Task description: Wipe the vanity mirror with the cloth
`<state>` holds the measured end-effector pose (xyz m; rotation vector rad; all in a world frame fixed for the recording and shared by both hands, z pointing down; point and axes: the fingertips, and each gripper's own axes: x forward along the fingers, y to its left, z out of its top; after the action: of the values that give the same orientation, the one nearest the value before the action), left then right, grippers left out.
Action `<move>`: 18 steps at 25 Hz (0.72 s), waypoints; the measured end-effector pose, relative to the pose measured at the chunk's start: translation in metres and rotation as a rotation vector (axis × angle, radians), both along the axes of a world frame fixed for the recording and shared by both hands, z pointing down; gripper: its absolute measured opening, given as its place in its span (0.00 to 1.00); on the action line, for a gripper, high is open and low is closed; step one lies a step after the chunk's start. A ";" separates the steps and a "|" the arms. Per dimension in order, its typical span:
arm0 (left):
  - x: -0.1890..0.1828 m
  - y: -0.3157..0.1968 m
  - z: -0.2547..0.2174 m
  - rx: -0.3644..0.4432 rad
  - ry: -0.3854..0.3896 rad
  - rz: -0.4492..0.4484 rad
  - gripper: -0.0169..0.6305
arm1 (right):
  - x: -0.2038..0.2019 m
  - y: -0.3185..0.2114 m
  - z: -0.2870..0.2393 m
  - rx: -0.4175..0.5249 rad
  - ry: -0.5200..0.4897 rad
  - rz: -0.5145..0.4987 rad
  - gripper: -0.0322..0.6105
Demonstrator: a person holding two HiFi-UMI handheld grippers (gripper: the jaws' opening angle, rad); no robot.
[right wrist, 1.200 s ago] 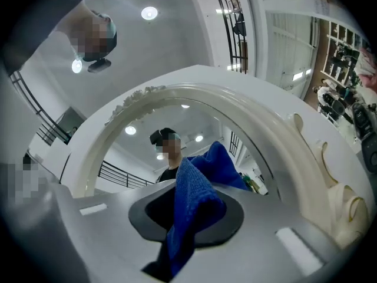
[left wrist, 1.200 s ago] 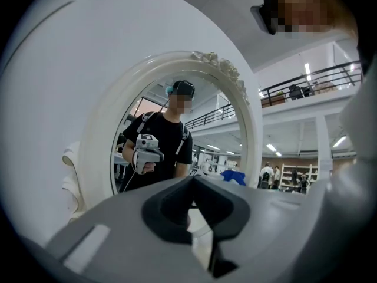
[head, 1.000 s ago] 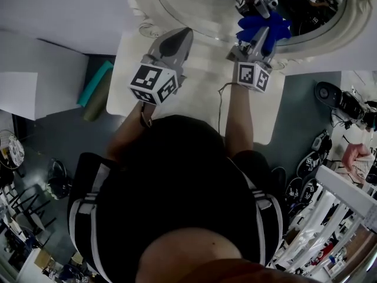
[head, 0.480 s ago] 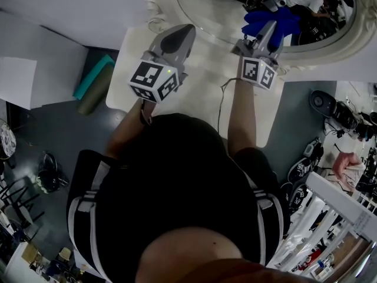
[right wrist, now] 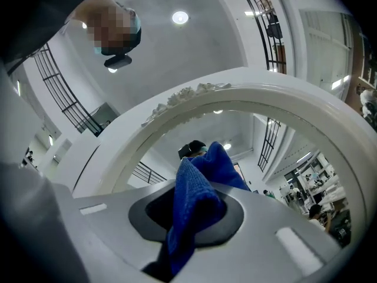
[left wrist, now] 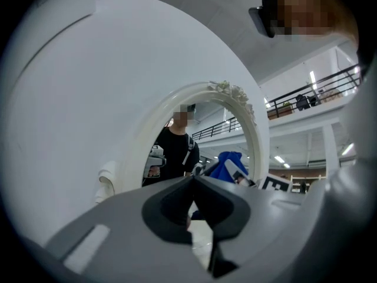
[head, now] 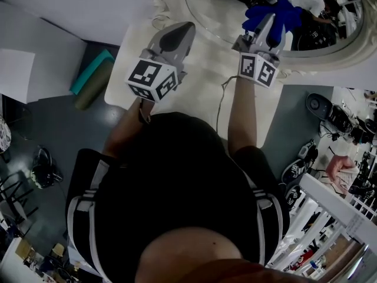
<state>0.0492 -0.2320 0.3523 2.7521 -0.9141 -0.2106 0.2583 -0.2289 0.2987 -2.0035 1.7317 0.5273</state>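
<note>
The oval vanity mirror in a white ornate frame (head: pixel 172 5) stands at the back of the white table. My right gripper (head: pixel 272 17) is shut on a blue cloth (head: pixel 281 12) and holds it against the lower part of the glass, where its reflection shows. In the right gripper view the cloth (right wrist: pixel 194 208) bunches between the jaws of the right gripper (right wrist: pixel 194 187), with the mirror frame (right wrist: pixel 235 93) arching above. My left gripper (head: pixel 186 27) is shut and empty, hovering over the table by the frame's lower left. In the left gripper view the left gripper (left wrist: pixel 193 180) points at the mirror frame (left wrist: pixel 254 134).
The white table (head: pixel 194 96) holds a thin cable. A teal roll (head: pixel 91 78) lies on the grey floor at the left. Shoes and clutter (head: pixel 330 114) sit on the floor at the right, and a white rail (head: pixel 336 205) crosses the lower right.
My right gripper has slid the blue cloth up and to the right across the mirror. The left gripper has barely moved.
</note>
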 end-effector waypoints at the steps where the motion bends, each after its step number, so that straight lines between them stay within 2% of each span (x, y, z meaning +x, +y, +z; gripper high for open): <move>1: -0.001 0.000 0.000 0.000 0.001 -0.002 0.04 | -0.002 0.000 -0.001 0.000 0.005 -0.001 0.11; 6: -0.002 0.000 -0.002 0.004 0.003 -0.012 0.04 | -0.010 -0.004 -0.008 -0.004 0.034 -0.013 0.11; 18: -0.031 -0.014 -0.004 0.004 0.007 -0.059 0.04 | -0.063 -0.035 -0.014 -0.086 0.227 -0.018 0.11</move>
<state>0.0180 -0.2455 0.3479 2.7290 -0.9947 -0.2327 0.1952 -0.2640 0.2852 -2.0518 1.9332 0.7087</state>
